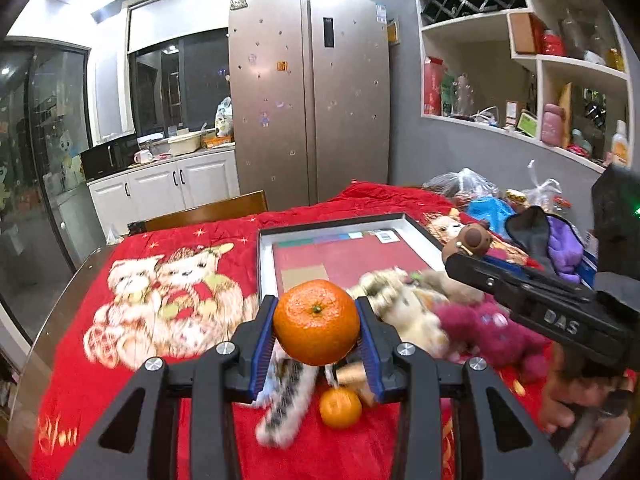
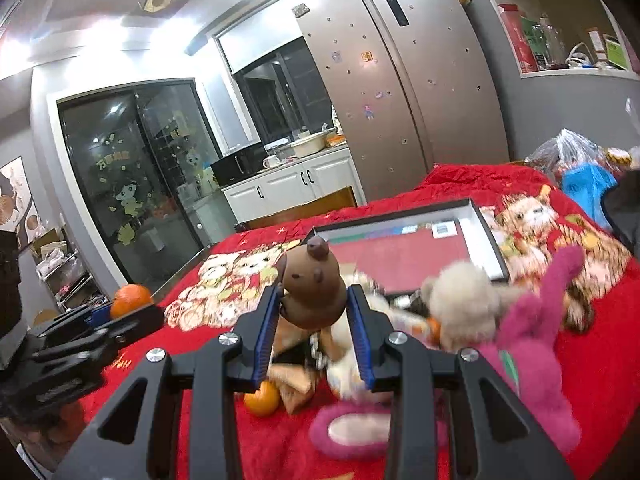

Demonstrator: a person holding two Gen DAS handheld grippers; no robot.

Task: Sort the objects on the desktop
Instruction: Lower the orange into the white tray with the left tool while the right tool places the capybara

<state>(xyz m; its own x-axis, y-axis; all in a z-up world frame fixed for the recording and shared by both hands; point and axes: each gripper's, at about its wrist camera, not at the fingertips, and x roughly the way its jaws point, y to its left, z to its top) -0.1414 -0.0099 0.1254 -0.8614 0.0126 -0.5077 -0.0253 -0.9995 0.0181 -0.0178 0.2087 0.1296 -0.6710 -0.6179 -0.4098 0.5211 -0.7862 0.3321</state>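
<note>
My left gripper [image 1: 316, 324] is shut on an orange mandarin [image 1: 316, 322] and holds it above the red cloth; it also shows in the right wrist view [image 2: 130, 300]. My right gripper [image 2: 314, 308] is shut on a brown capybara toy [image 2: 314, 288], raised over the pile; the toy also shows in the left wrist view [image 1: 470, 240]. A second small mandarin [image 1: 340, 407] lies on the cloth below, also in the right wrist view [image 2: 262, 400]. A pink plush [image 2: 532, 344], a cream plush [image 2: 464, 292] and a striped item [image 1: 284, 404] lie in the pile.
A flat open box with dark rim [image 1: 340, 224] lies behind the pile on the red bear-print tablecloth [image 1: 120, 280]. Plastic bags [image 1: 464, 184], a blue bag and a purple cloth [image 1: 564, 248] sit at the right. A wooden chair back [image 1: 208, 212] stands at the far edge.
</note>
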